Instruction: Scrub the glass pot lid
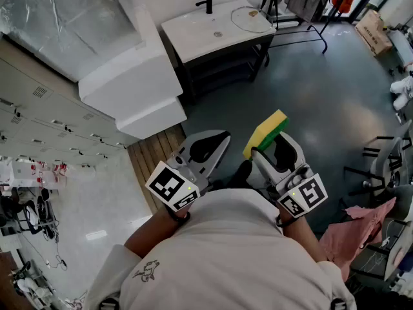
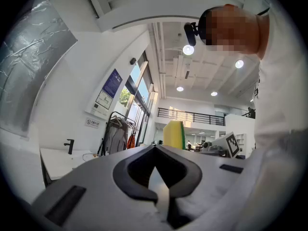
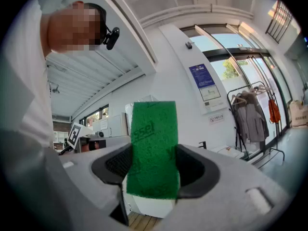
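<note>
The person is holding both tools in close against a white shirt (image 1: 239, 250), arms tucked. The left gripper (image 1: 221, 138) is sitting with its jaws pressed together and nothing between them, which the left gripper view confirms. The right gripper (image 1: 268, 146) is clamping a sponge (image 1: 266, 133) by its lower end. The yellow body and green scrubbing face are sticking out past the jaws, and the long axis is pointing forward and away from the body. In the right gripper view the green face is filling the gap between the pads. Beyond the tools a stretch of dark floor (image 1: 310, 102) is lying open. Farther still a white sink table (image 1: 200, 34) with a black tap (image 1: 205, 4) is standing by the wall. The glass lid (image 1: 251, 19) appears to be resting flat on the right part of that table. It is lying well apart from the sponge and almost straight ahead of it, so the right gripper is looking like the nearer tool for reaching it.
</note>
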{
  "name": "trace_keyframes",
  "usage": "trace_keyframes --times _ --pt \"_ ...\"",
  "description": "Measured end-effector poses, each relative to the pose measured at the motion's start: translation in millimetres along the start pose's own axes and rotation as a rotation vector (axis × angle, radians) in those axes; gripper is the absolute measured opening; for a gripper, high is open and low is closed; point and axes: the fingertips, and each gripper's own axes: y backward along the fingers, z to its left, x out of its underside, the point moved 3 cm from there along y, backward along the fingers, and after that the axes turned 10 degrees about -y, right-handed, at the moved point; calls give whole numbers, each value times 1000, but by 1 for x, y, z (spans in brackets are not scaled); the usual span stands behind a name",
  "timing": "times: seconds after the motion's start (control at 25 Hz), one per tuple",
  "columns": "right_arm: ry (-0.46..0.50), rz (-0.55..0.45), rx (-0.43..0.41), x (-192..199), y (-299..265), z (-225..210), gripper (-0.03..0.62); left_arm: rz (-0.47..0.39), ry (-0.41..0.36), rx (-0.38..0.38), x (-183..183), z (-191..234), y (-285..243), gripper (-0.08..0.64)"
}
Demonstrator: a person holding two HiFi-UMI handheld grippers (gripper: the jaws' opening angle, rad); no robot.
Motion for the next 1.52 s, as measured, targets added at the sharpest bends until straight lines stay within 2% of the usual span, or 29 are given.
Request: trace_keyframes --times 0.44,0.8,1.0,1.28,1.52 --pt "-44 26 -26 3 -4 -31 284 37 9 -14 17 11 -26 -2" --pt "-79 17 -2 -20 -17 -117 285 73 26 -38 35 49 -94 -2" --pt "-89 14 -4 -38 -17 -177 285 77 37 -42 44 65 -151 -2" --pt "-83 1 -16 -79 -3 -260 285 97 39 -48 52 67 -236 -2" --pt "-128 9 3 -83 -9 -305 285 111 44 -38 57 82 -281 -2"
